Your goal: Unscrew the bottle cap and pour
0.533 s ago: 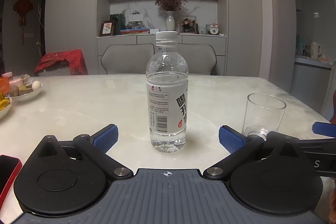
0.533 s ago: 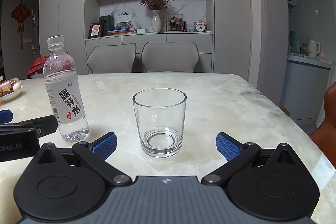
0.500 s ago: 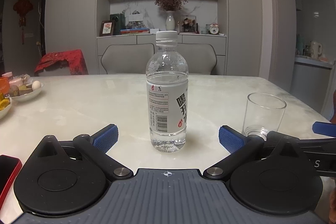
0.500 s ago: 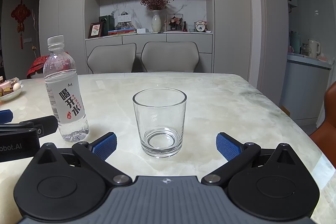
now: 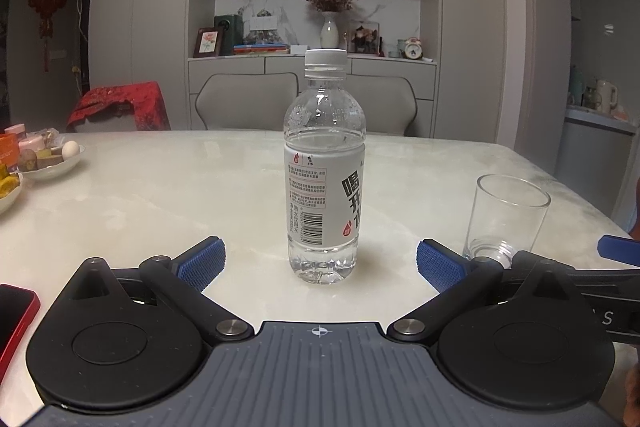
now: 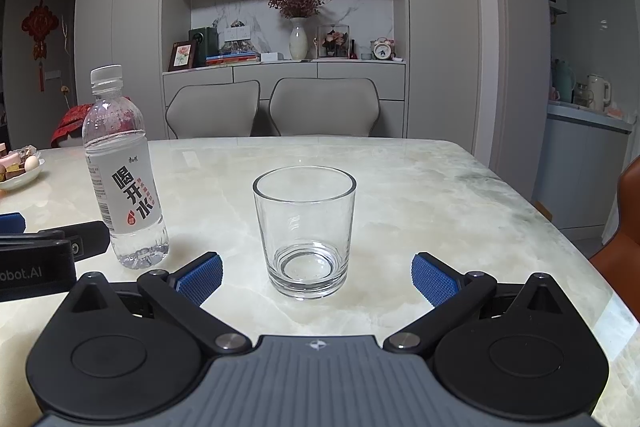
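The clear plastic bottle (image 5: 323,183) stands upright on the polished marble desk (image 5: 160,195), its ribbed white cap (image 5: 325,58) on and water up to its shoulder. To the bottle's right stands the smooth, straight-walled glass (image 6: 305,233), with no water visible in it. The left gripper (image 5: 319,263) faces the bottle with jaws spread wide and holding nothing; the right gripper (image 6: 316,277) likewise gapes before the glass. Thin bottle walls may buckle under a hard squeeze, and the slick stone could let either vessel slide or tip.
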The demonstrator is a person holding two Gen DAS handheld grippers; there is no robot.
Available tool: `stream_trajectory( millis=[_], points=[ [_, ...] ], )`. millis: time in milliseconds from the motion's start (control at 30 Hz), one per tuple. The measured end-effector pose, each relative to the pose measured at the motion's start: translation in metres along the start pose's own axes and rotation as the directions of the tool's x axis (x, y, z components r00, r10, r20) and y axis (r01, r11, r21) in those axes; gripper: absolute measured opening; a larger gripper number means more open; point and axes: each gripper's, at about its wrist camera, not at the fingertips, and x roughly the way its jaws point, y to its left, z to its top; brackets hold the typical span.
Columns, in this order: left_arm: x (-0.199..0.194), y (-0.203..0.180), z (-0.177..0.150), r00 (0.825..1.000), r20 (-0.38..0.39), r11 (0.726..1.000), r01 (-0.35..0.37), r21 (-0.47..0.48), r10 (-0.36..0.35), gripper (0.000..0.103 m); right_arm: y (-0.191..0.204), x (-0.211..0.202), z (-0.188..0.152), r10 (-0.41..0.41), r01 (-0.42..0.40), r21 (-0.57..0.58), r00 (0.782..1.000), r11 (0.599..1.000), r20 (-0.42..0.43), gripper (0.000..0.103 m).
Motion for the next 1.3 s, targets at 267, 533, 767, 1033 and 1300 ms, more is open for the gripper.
stream_trajectory(
  millis=[267, 533, 767, 1033, 1300],
  points=[
    [0.001, 0.002, -0.001, 1.000, -0.003, 1.000, -0.010, -0.007, 0.010, 0.103, -0.001, 0.001, -0.001, 0.006, -0.006, 0.003, 1.000, 1.000, 0.001, 0.103],
    [0.001, -0.002, -0.001, 1.000, 0.008, 0.999, -0.028, 0.027, 0.028, 0.103, -0.004, -0.001, 0.000, 0.024, -0.024, 0.009, 1.000, 1.000, 0.019, 0.103],
    [0.005, 0.005, 0.002, 1.000, -0.006, 1.000, 0.005, 0.022, -0.005, 0.103, -0.008, -0.006, 0.001, 0.073, -0.074, 0.018, 0.996, 0.997, 0.053, 0.103],
    [0.007, 0.009, 0.005, 0.998, 0.001, 0.997, 0.068, 0.038, -0.068, 0.103, -0.010, -0.026, 0.001, 0.179, -0.174, -0.046, 0.969, 0.984, 0.171, 0.103],
    [0.010, 0.010, 0.009, 0.998, -0.017, 0.998, 0.056, 0.032, -0.055, 0.103, -0.008, -0.028, 0.010, 0.222, -0.215, -0.062, 0.963, 0.975, 0.150, 0.103]
  ],
)
